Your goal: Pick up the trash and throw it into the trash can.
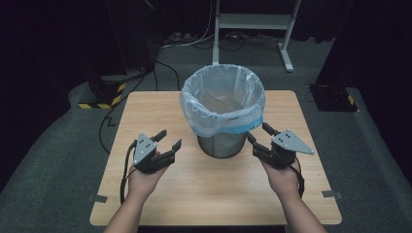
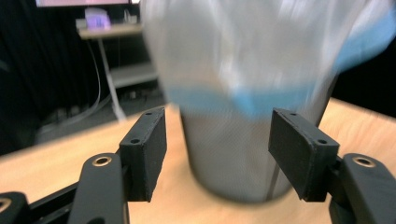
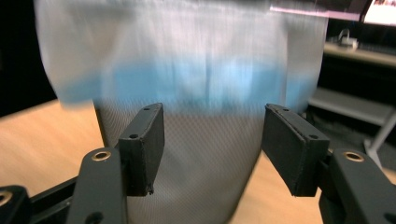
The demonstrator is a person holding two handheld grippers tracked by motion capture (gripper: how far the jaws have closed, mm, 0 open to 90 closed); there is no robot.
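The mesh bin (image 1: 222,141) is standing near the far middle of the wooden table (image 1: 160,194), and a clear liner bag (image 1: 222,99) with a blue hem is sitting in it, its top folded out and down over the rim so the blue edge is hanging partway down the outside. The bag looks already seated; nothing is lying inside that I can make out.

The left gripper (image 1: 168,138) is hovering just left of the bin's foot, pointing toward it, jaws standing apart with nothing between them. In the left gripper view the bin (image 2: 233,158) is showing dead ahead between the two pads, blurred, close but not touched.

The right gripper (image 1: 259,134) is sitting tight against the bin's other side, just under the blue hem. Its jaws are also apart and empty, and its own view is showing the mesh wall (image 3: 205,158) and the blue band (image 3: 205,79) right in front of the pads.

My reading: both hands are closing in on the bin from either side, and no grip on the hem or the bin is made yet, so the real handling is all ahead.
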